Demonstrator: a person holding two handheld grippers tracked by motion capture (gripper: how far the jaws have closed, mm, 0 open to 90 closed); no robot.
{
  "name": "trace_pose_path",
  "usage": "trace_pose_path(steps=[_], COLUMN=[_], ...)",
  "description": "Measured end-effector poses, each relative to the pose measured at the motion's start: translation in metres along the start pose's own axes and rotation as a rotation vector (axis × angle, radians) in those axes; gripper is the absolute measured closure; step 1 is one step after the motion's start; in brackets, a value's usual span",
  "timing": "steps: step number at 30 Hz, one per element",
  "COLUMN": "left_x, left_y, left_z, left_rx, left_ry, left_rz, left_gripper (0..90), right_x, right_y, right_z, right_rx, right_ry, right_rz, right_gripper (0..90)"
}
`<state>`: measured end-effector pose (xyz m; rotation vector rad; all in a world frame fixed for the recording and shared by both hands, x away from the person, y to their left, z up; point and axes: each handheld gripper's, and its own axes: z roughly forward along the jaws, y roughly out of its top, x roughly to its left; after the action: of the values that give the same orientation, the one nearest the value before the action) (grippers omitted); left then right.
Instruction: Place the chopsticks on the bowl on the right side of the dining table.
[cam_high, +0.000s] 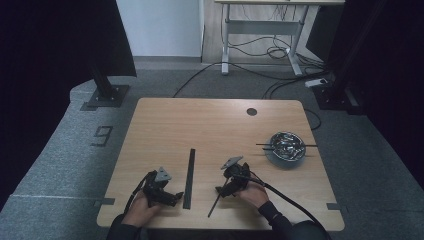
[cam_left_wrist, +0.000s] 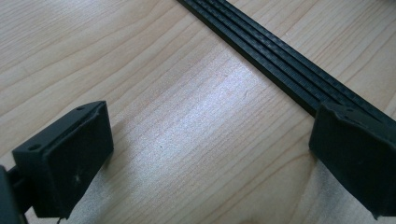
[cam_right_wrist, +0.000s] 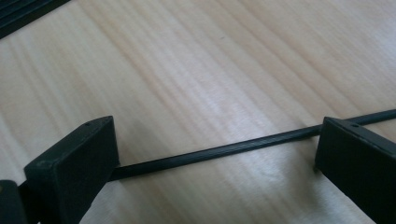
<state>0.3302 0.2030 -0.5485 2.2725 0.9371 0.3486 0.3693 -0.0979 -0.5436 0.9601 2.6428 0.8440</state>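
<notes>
Woodgrain table — ribbed strip (black)

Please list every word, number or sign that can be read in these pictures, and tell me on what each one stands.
"9": one digit in dark tape on the grey carpet floor, left of the wooden table.
The black grooved strip, the thin black stick and both grippers carry no readable text.

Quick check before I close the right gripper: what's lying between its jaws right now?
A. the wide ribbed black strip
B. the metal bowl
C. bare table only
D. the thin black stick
D: in the right gripper view the thin black stick runs across the gap of the open right gripper, flat on the table.
</notes>
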Motion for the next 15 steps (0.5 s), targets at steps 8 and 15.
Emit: trace_pose_path(steps=[8, 15], left_x=[0.0, 0.0], left_y=[0.0, 0.0], left_z=[0.0, 0.0], left_rx=[0.0, 0.0], left_ry=[0.0, 0.0], left_rz=[0.0, 0.0], left_gripper=[0.0, 0.0], right_x=[0.0, -0.014], right_y=[-0.008, -0.021], right_z=[-0.007, -0.017], right_rx=[0.024, 0.033], right_ry=[-0.003, -0.026], right_rz=[0.0, 0.031], right_gripper=[0.0, 0.0])
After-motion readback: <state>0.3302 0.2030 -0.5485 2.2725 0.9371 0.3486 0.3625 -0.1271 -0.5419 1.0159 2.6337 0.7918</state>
